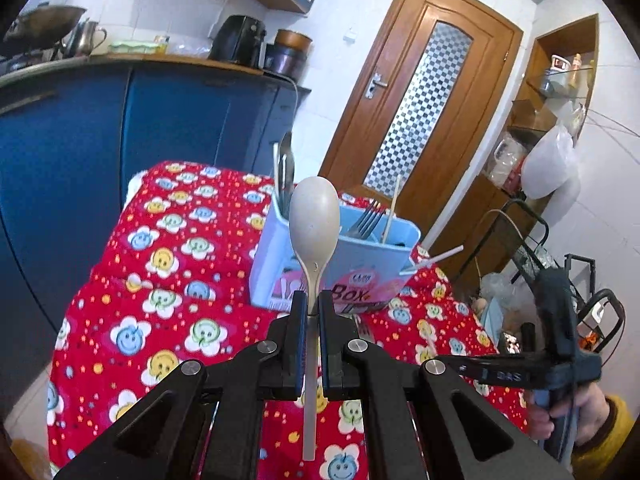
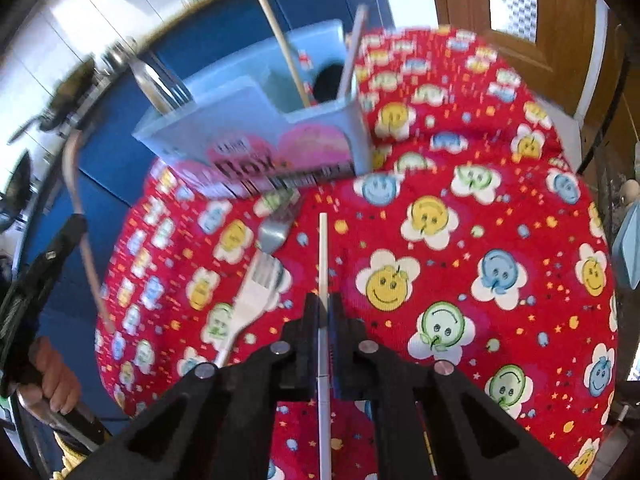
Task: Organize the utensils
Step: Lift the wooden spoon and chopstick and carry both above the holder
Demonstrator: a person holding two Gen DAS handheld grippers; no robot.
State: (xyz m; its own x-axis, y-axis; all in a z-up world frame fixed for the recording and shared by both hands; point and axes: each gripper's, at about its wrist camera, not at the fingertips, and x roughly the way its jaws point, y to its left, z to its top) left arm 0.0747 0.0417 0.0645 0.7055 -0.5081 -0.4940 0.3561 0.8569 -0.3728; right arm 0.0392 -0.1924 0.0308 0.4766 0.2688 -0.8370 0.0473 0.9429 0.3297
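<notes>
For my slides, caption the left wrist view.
Left gripper shut on a spoon, bowl up, before the blue utensil box on a red cloth.

Both wrist views look close along their jaws, down onto the red cloth (image 1: pixel 120 280); both share the blue box (image 2: pixel 256 128).

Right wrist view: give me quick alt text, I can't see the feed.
The right gripper is shut on a white straw above a red smiley-flower tablecloth. A white fork lies left of it; the blue utensil box stands behind.
</notes>
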